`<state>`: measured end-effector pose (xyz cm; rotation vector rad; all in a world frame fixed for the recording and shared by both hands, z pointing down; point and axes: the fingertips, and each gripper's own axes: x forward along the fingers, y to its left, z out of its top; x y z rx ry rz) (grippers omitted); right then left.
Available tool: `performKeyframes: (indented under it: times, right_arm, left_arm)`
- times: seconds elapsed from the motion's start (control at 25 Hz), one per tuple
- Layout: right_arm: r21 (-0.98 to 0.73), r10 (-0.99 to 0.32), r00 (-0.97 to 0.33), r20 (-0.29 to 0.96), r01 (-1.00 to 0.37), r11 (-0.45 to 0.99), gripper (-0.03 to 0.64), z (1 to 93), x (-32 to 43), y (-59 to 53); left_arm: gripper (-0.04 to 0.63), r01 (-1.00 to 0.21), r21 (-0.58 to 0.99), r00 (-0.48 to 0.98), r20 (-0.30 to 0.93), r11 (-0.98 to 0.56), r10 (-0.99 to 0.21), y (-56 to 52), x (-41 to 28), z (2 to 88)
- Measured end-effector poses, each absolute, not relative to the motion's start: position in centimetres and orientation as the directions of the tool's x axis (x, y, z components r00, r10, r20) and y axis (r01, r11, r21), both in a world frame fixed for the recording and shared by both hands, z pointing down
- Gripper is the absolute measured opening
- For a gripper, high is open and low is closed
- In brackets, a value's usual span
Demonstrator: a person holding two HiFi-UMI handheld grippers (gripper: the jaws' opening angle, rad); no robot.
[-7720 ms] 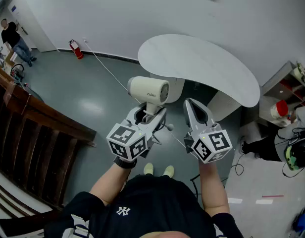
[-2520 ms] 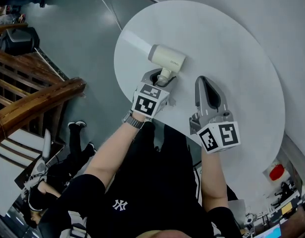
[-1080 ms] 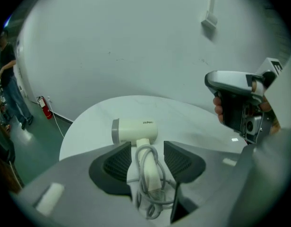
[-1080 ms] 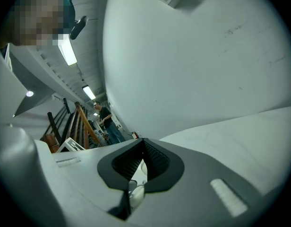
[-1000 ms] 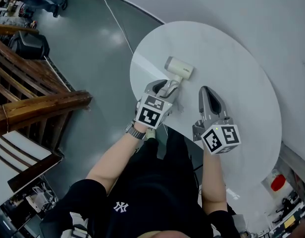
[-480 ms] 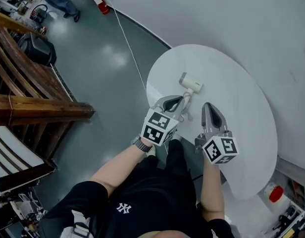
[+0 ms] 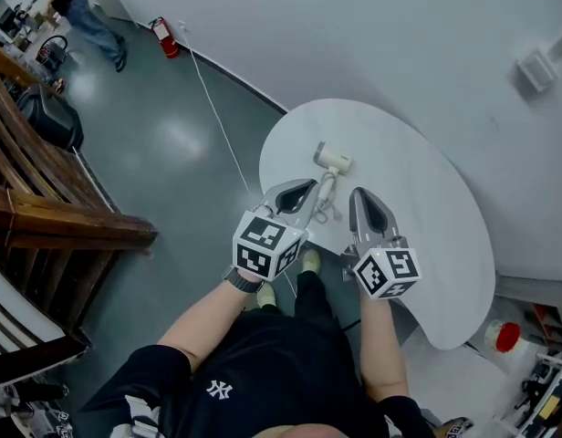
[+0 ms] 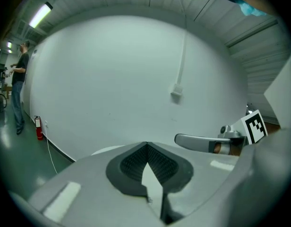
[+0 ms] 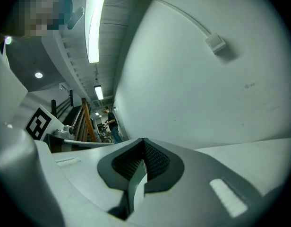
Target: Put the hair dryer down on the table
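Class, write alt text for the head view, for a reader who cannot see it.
A cream hair dryer lies on a curved white table, held by neither gripper. The left gripper and the right gripper hover just short of it, both with jaws shut and empty, and a grey floor spreads out to the left.

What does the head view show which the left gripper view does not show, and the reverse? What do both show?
Only the head view: the hair dryer lying on the table, and the wooden railing. Only the left gripper view: the left gripper from close, its jaws together with nothing between them. Both: the right gripper, the fire extinguisher and the wall box.
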<state>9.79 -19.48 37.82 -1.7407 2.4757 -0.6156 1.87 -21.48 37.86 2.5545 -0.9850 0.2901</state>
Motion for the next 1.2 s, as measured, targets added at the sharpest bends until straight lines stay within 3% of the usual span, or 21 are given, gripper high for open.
performKeyframes:
  times: [0.6,1.2]
  right_arm:
    - [-0.218,-0.947,-0.313,0.076,-0.932,0.291,0.02,29.2,6.2,-13.8]
    - [-0.172,-0.946,-0.321,0.041,-0.935,0.31,0.02,26.6,2.7,-11.0]
  left_arm:
    - [0.0,-0.637,0.247,0.768,0.129,-0.73,-0.627,-15.6,-1.8,28.5]
    - [0.001,-0.639,0.221,0.764,0.073,-0.737,-0.641,-12.9,-5.1,25.8]
